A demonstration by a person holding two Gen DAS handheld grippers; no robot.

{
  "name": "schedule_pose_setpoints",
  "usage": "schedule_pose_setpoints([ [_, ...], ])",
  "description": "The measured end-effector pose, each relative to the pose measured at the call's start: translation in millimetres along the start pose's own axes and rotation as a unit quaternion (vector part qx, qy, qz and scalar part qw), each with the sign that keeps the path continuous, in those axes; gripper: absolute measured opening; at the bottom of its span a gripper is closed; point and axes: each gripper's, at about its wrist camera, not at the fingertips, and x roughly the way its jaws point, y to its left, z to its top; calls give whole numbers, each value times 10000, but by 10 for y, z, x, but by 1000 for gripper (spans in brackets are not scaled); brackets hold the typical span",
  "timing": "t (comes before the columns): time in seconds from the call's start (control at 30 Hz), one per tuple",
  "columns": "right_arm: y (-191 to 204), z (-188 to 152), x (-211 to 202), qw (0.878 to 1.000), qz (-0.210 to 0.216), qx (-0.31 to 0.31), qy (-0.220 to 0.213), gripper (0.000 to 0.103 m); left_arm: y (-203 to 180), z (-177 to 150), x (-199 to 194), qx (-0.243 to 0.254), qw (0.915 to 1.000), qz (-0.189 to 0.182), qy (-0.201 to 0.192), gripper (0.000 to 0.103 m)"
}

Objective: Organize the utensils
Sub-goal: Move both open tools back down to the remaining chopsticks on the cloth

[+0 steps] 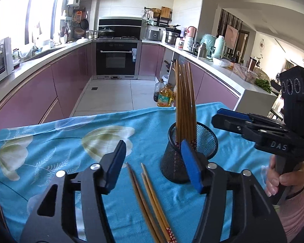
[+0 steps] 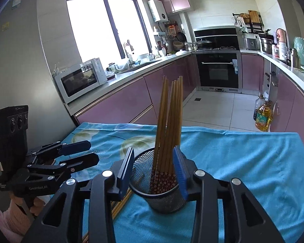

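A black mesh cup (image 1: pixel 192 154) stands on the blue cloth with several bamboo chopsticks (image 1: pixel 185 101) upright in it. A few loose chopsticks (image 1: pixel 150 198) lie flat on the cloth left of the cup. My left gripper (image 1: pixel 154 160) is open above these loose chopsticks, and its pads touch nothing. My right gripper (image 2: pixel 154 169) is open too. In its own view its fingers frame the cup (image 2: pixel 158 194) and the standing chopsticks (image 2: pixel 170 121). The left wrist view shows the right gripper (image 1: pixel 215 116) hanging just right of the cup's rim and clear of it. The left gripper (image 2: pixel 93 151) shows at the left.
The blue floral cloth (image 1: pixel 50 151) covers a small table whose far edge drops to the tiled kitchen floor. Oil bottles (image 1: pixel 165 97) stand on the floor beyond it. Purple cabinets and worktops run along both sides. A hand in a pink sleeve (image 1: pixel 289 184) holds the right gripper.
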Motion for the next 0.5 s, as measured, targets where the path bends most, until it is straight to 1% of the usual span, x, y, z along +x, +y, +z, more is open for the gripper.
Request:
schedule_pose_setpoints([
  [0.07,105,-97,-58,9998,161,-115,18,44,51,-107,-62,29,9999,148,3,63],
  [0.1,138,-140,-69,9996,228,-160,56,45,71,-162,-84,32,9998,210,19,68],
  [0.23,305,-407,54,9975,518,-208,445,46,180,-430,-123,-47,9991,398,167,76],
  [0.33,388,-590,230,9954,508,-237,776,46,231,-645,-91,-33,9976,574,374,77],
  [0.4,424,-677,330,9939,509,-202,954,46,284,-773,-79,-105,9968,606,501,77],
  [0.5,490,-787,431,9926,433,-235,1114,46,320,-929,-47,-138,9955,701,628,77],
])
